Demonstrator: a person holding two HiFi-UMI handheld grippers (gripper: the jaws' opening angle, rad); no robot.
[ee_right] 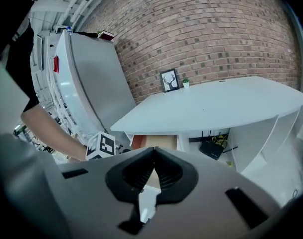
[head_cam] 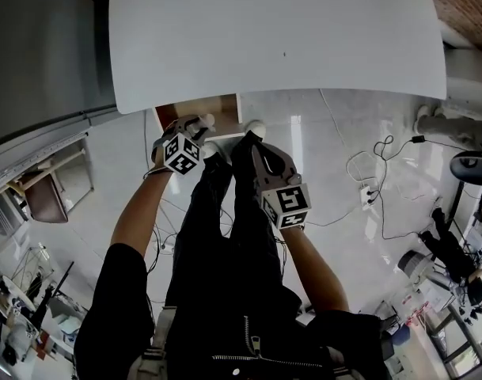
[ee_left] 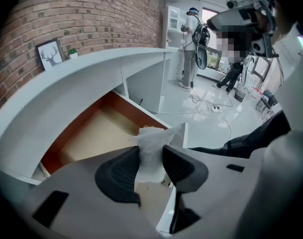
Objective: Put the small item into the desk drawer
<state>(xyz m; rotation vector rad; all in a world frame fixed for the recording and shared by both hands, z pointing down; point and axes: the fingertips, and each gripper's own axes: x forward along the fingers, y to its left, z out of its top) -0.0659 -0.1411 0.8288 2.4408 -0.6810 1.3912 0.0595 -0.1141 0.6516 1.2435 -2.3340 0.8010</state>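
In the left gripper view, my left gripper [ee_left: 150,154] is shut on a small crumpled white item [ee_left: 152,139] that sticks up between the dark pads. It hangs just above the front edge of the open desk drawer [ee_left: 94,136], which has a tan bottom and red-brown sides. The head view shows the drawer [head_cam: 199,108] pulled out from under the white desk top [head_cam: 280,38], with my left gripper [head_cam: 195,127] at its front. My right gripper [head_cam: 252,133] is beside it to the right. In the right gripper view, that gripper [ee_right: 154,156] is shut with nothing in it, facing the drawer [ee_right: 154,142].
A framed deer picture [ee_right: 169,80] and a small plant [ee_right: 185,82] stand on the desk by the brick wall. A router [ee_right: 213,147] sits under the desk. Cables and a power strip [head_cam: 367,195] lie on the glossy floor. A grey cabinet [ee_right: 91,83] stands left. A person [ee_left: 191,39] stands far off.
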